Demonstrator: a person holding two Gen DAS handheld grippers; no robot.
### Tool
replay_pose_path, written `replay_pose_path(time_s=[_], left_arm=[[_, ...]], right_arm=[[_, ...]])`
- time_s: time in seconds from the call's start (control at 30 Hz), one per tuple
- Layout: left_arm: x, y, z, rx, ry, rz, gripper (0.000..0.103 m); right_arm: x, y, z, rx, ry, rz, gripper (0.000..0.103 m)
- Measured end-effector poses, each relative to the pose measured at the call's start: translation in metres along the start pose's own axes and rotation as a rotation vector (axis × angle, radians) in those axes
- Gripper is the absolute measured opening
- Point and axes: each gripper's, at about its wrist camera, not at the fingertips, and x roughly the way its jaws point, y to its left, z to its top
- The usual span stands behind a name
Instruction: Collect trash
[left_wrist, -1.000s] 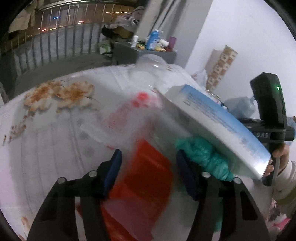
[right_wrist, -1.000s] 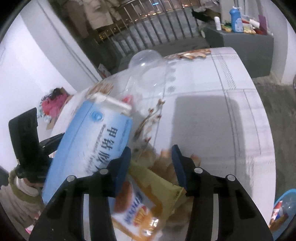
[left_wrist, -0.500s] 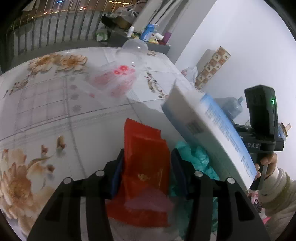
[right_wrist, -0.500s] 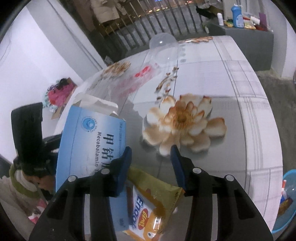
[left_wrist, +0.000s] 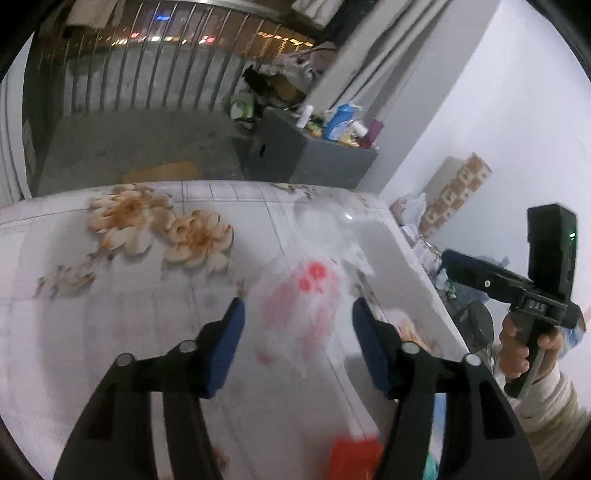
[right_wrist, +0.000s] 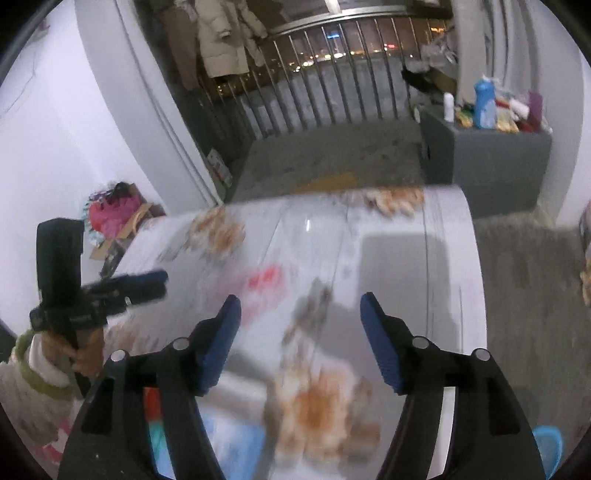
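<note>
Trash lies close under both tools: a red wrapper (left_wrist: 355, 458) shows at the bottom edge of the left wrist view, beside the left gripper (left_wrist: 297, 317), whose blue-padded jaws are spread wide with nothing between them. Just ahead of those jaws a clear plastic bag with red print (left_wrist: 308, 295) rests on the table (left_wrist: 92, 332). In the right wrist view the right gripper (right_wrist: 299, 314) is likewise released and empty, and a blurred blue box (right_wrist: 229, 443) sits low beneath its left finger. Nothing solid stands between either gripper and the bag.

White cloth printed with orange flowers (left_wrist: 159, 229) covers the table. Beyond its far edge stands a grey cabinet (right_wrist: 491, 166) crowded with bottles, among them a blue bottle (right_wrist: 484, 103). Behind that runs a metal railing (right_wrist: 332, 85) with night lights past it, and coats (right_wrist: 221, 40) hang by the white wall. A blue basin (right_wrist: 550, 446) sits on the floor at right.
</note>
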Motion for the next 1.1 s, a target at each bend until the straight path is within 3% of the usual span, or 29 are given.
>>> replay_pose_path(time_s=[0.2, 0.37, 0.47, 0.73, 0.9, 1.1], left_arm=[[0.062, 0.008, 0.024, -0.007, 0.080, 0.101, 0.032], [0.081, 0.009, 0.027, 0.002, 0.099, 0.103, 0.022], [0.082, 0.005, 0.023, 0.010, 0.108, 0.083, 0.017], [0.069, -0.006, 0.003, 0.030, 0.191, 0.044, 0.010], [0.047, -0.025, -0.029, 0.098, 0.262, 0.023, 0.010], [0.018, -0.044, -0.069, 0.102, 0.306, -0.038, 0.010]], right_arm=[[0.054, 0.002, 0.040, -0.102, 0.031, -0.060, 0.072], [0.101, -0.009, 0.050, -0.069, 0.112, -0.054, 0.074], [0.110, -0.019, 0.048, 0.002, 0.146, 0.016, 0.064], [0.074, -0.004, 0.002, -0.018, 0.183, 0.076, 0.064], [0.031, 0.005, -0.047, 0.010, 0.195, 0.093, 0.064], [-0.012, 0.017, -0.096, 0.068, 0.156, 0.080, 0.064]])
